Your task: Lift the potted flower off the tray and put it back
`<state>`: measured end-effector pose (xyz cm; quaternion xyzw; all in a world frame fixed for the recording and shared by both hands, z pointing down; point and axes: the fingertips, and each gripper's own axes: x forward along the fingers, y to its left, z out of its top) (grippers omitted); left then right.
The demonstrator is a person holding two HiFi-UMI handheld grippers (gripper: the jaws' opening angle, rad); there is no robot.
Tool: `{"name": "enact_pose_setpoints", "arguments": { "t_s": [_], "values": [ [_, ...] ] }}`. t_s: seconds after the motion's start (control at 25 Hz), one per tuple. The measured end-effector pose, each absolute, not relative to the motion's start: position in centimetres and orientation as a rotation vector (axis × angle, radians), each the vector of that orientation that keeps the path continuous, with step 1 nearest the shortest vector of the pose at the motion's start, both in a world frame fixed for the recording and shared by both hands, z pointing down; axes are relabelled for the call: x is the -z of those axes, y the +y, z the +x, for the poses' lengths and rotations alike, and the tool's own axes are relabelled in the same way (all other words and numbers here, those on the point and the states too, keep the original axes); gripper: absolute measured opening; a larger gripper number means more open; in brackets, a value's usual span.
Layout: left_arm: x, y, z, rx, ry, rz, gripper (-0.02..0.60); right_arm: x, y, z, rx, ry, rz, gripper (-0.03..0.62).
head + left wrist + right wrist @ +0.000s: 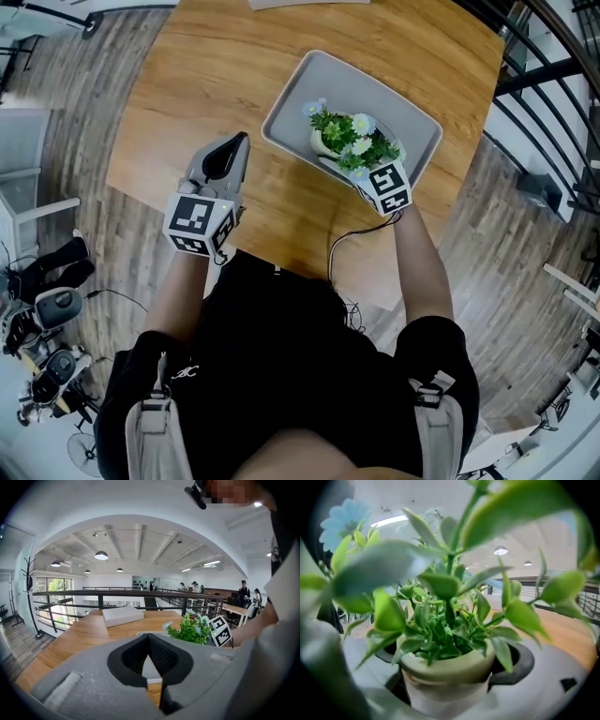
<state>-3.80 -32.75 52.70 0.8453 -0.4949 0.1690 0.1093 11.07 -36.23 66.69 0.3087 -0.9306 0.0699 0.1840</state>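
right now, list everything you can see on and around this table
table: 1, brown wood, under everything
tray: 1, grey, far right part of the table
potted flower: 1, cream pot, green leaves, pale blue and white blooms, over the tray
box: 1, white, flat, far edge of the table
cable: 1, black, on the table's near edge by the right arm
railing: 1, black, beyond the table
left claw: 1, grey, jaws together, empty, above the table left of the tray
right claw: 1, grey, jaws shut on the pot
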Motion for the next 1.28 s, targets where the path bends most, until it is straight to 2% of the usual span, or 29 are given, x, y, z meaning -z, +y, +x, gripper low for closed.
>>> {"name": "enact_pose_setpoints", "arguments": {
  "t_s": [0.6, 1.28],
  "values": [
    [-48.5, -32.3, -1.9, -0.338, -1.295, 2.647, 0.015, -55.7, -33.3, 13.0, -0.190, -2.498, 1.353, 0.551],
    [-47.7, -27.0, 4.4, -0.284, -0.745, 2.813, 0.014, -45.9, -25.5, 17.0, -0.183, -2.203, 1.983, 0.552]
  ]
}}
